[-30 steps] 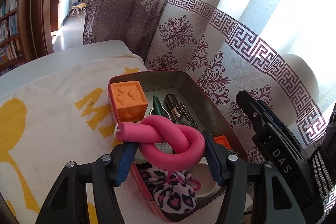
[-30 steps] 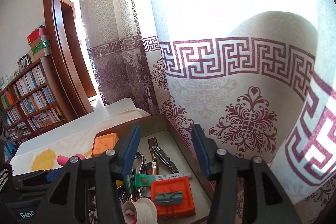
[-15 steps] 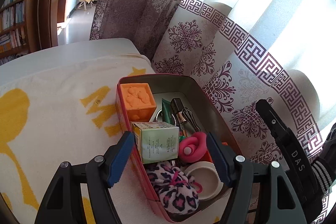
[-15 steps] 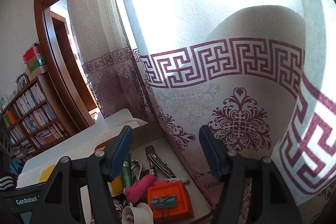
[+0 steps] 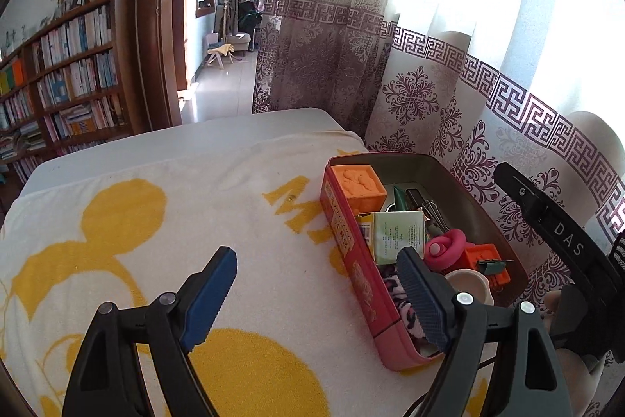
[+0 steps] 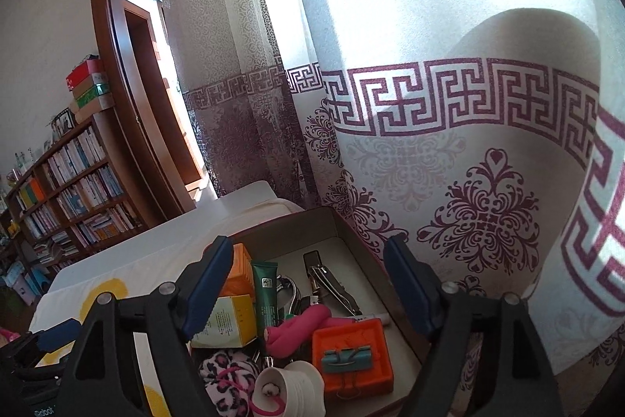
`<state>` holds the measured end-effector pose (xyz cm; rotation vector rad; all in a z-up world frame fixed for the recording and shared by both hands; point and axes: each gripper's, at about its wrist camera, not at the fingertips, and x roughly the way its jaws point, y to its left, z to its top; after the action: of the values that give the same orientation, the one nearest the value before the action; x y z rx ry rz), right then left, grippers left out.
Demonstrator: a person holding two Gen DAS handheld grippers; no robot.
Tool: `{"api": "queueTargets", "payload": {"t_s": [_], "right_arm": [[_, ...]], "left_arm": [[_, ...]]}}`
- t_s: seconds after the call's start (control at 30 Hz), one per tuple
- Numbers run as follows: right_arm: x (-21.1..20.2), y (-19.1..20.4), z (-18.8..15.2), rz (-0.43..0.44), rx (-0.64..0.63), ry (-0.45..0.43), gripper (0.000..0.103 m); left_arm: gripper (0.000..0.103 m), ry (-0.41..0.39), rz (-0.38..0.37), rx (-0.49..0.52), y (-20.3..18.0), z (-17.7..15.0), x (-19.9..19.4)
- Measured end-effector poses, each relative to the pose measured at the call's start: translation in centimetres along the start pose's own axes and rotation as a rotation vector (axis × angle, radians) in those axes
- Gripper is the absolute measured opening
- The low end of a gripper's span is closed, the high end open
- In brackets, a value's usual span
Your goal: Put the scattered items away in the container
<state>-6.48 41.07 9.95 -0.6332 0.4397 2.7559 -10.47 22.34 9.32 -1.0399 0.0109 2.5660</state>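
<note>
A red rectangular tin (image 5: pixel 353 272) stands at the right edge of a white and yellow towel (image 5: pixel 156 229). Inside it lie an orange cube (image 5: pixel 361 184), a green and yellow box (image 5: pixel 394 233), a knotted pink foam roller (image 5: pixel 445 249), an orange tray (image 5: pixel 486 258), a leopard scrunchie and a white cup. My left gripper (image 5: pixel 320 299) is open and empty, above the towel left of the tin. My right gripper (image 6: pixel 308 284) is open and empty above the tin (image 6: pixel 340 221); the roller (image 6: pixel 300 329) and a binder clip (image 6: pixel 345 358) show below it.
A patterned curtain (image 5: pixel 449 96) hangs right behind the tin. The towel covers a white table (image 5: pixel 156 143). A bookshelf (image 5: pixel 58 77) and a doorway stand at the far left. The right gripper's body (image 5: pixel 554 233) shows beside the tin in the left wrist view.
My left gripper let go of the pink roller into the tin, opened, and pulled back left over the towel. The right gripper stayed open above the tin.
</note>
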Motion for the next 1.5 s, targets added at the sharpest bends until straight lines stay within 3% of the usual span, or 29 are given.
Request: {"api": "queueTargets", "payload": {"t_s": [0.23,0.37,0.43,0.47,0.7,0.9,1.2,1.37,1.5], "right_arm": [[-0.4,1.1,-0.3,0.083,-0.016,-0.005,0.082],[-1.9,2.0,-0.8,0.105,-0.085,-0.004,0.082],[-3.1,2.0,-1.0,0.127,-0.112,0.009,0.082],[-3.8,1.8,-1.0,0.141,-0.124,0.017,0.083],[-9.2,-0.6,-0.7,0.18,-0.197,0.052,0.085],[-12.3,-1.8,-2.7,0.198,-0.266,0.113,0.087],[-13.0,-2.6,-5.9,0.145,-0.301,0.14,0.087],[-13.2,-3.2,-6.0,0.154,-0.247,0.123,0.087],[-12.5,-3.6,-6.2,0.16,-0.203,0.136,0.088]], "left_arm": [[0.086,-0.017,0.051,0.02,-0.4,-1.6,-2.3],[0.086,-0.003,0.044,0.023,-0.5,-2.7,-3.4],[0.093,0.008,0.031,0.001,-0.3,-3.2,-3.7],[0.103,0.005,0.022,-0.006,-0.3,-3.4,-4.0],[0.103,-0.069,0.101,0.088,-2.7,-4.2,-6.2],[0.103,-0.079,0.116,0.064,-3.6,-4.5,-7.3],[0.103,-0.051,0.053,0.013,-3.9,-5.2,-7.4],[0.103,-0.038,0.057,0.041,-5.0,-5.3,-7.3],[0.103,-0.01,0.005,0.049,-5.5,-5.4,-6.9]]}}
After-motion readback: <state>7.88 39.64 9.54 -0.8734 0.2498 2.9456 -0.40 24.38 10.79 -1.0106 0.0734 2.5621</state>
